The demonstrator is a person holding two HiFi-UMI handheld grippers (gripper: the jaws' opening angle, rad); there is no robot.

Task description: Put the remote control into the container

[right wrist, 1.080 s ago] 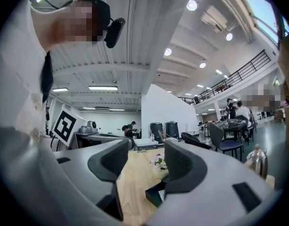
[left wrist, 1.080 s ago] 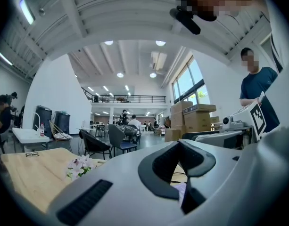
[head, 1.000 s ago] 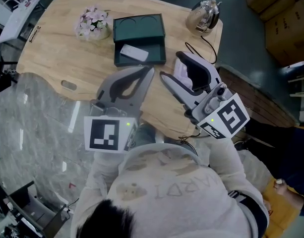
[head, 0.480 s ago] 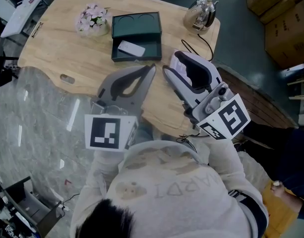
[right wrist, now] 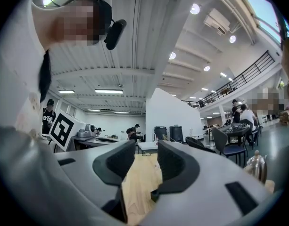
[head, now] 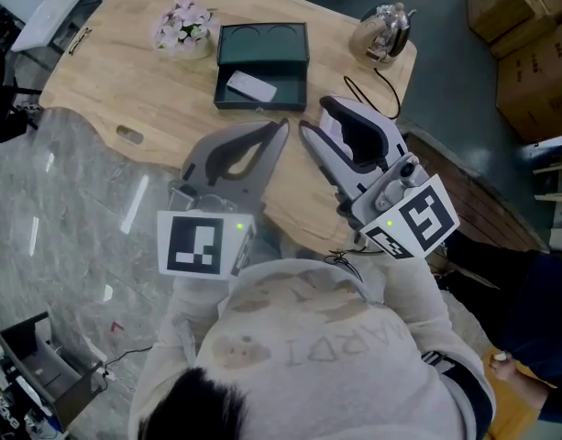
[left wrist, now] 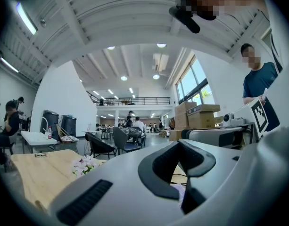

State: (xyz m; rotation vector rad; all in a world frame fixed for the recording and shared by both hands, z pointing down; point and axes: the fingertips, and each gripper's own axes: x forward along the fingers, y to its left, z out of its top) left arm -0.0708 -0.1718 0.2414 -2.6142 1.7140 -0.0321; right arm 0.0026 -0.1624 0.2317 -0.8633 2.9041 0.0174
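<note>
A whitish remote control (head: pixel 251 86) lies inside the dark green container (head: pixel 262 42) on the wooden table (head: pixel 125 90). Both grippers hover over the table's near edge, short of the container and apart from it. My left gripper (head: pixel 281 128) points toward the container with its jaws together and nothing between them; in the left gripper view its pads (left wrist: pixel 201 166) meet. My right gripper (head: pixel 315 122) sits just to its right, open, and bare table wood shows through the gap between its pads (right wrist: pixel 146 166). Neither gripper view shows the remote.
A small pot of pink flowers (head: pixel 184 27) stands left of the container, also in the left gripper view (left wrist: pixel 85 165). A glass kettle (head: pixel 383 30) and a black cable (head: pixel 363 94) are at the table's right end. Cardboard boxes (head: pixel 528 35) stand on the floor beyond.
Both grippers keep the same pose. The head view has shifted a little, so the table and container sit slightly elsewhere in the picture. The remote stays in the container.
</note>
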